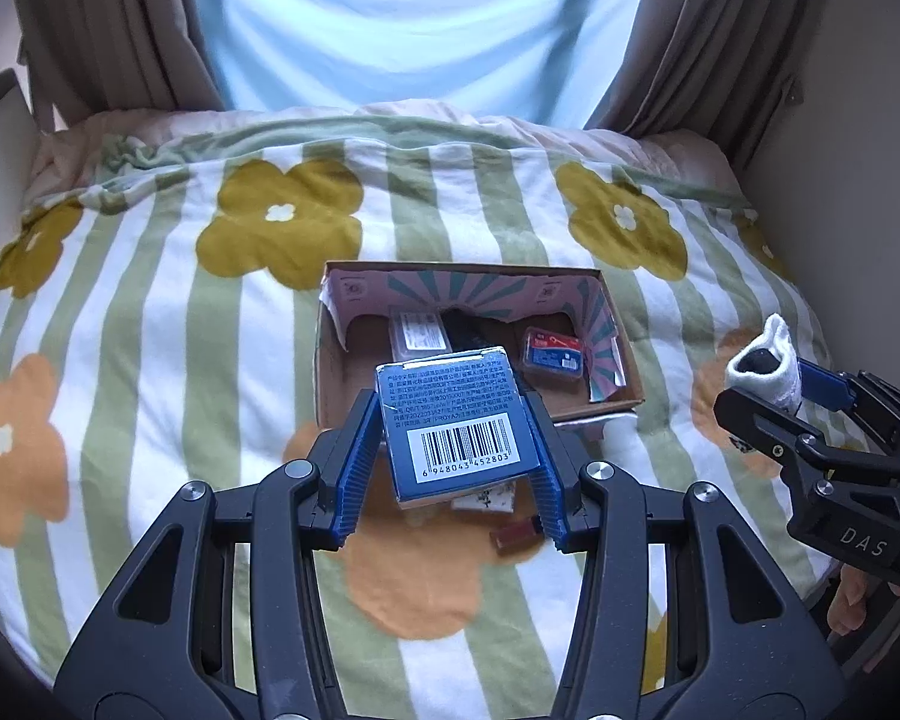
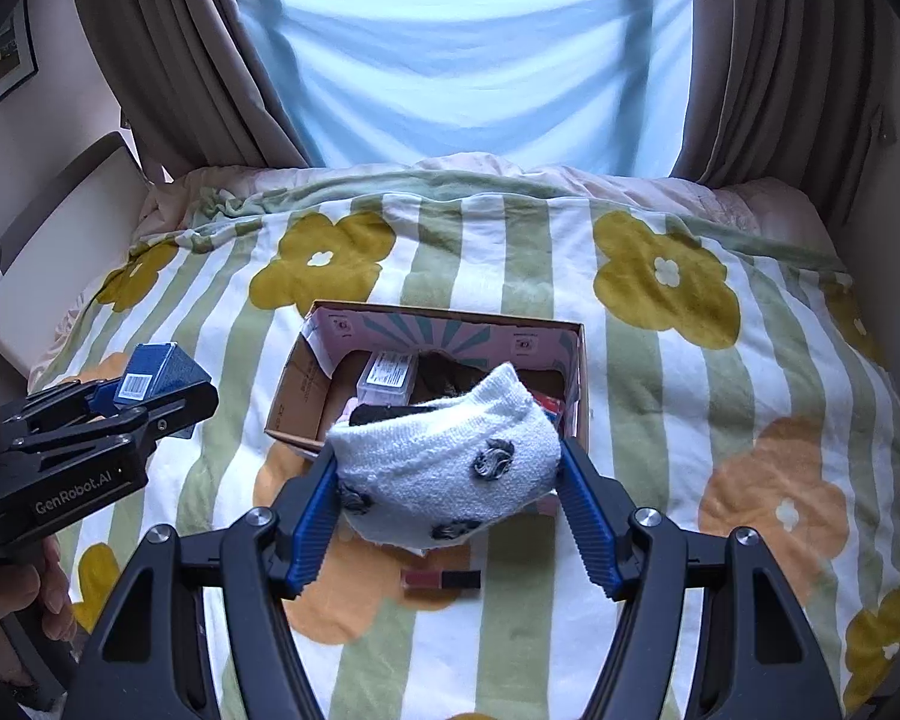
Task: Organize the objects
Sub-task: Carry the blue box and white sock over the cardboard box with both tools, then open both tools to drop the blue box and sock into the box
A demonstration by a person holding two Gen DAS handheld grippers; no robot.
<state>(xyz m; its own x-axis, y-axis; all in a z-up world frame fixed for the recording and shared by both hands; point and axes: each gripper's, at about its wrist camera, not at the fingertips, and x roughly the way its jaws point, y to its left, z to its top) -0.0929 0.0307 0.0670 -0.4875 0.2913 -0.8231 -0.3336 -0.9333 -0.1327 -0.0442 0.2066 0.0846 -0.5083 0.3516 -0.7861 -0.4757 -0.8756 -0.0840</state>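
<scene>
Two grippers hold things over a bed with a flowery, green-striped soft blanket [image 1: 150, 312].

An open brown cardboard box [image 1: 330, 372] sits in the middle of the blanket, with a clear plastic case [image 1: 417, 336] and a small red and blue packet [image 1: 555, 351] inside. The right gripper [image 2: 447, 468] is squeezed onto a fluffy white rolled sock with dark dots [image 2: 450, 462], just near the box. The left gripper [image 1: 453, 438] is clamped on a blue cardboard box with a barcode [image 1: 456, 426], also near the open box. A little dark red tube [image 2: 441, 579] lies on the blanket, nearer still.
</scene>
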